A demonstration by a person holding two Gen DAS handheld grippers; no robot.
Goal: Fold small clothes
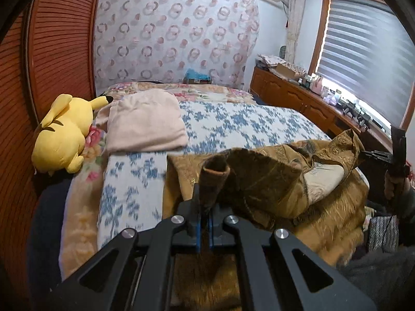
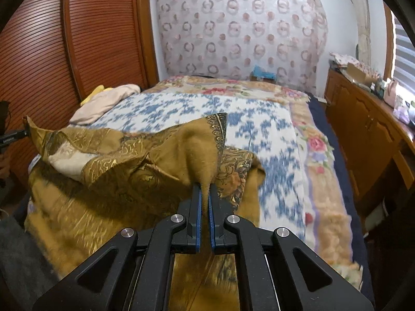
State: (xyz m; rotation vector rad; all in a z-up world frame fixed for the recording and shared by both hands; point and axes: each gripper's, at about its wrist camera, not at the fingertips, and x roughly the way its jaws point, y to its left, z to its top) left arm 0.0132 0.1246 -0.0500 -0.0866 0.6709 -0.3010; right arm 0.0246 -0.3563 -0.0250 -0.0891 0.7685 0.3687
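Left tongs point(image 1: 205, 207) and right tongs point(image 2: 205, 202) both clamped on gold-brown cloth point(image 2: 145, 160), lifted between them over bed point(image 2: 259, 134); folded pink garment point(image 1: 145, 124) beyond.

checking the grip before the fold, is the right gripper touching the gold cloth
Touching. The right wrist view shows the right gripper with its fingers closed on a pinched edge of the gold cloth, fabric running between them.
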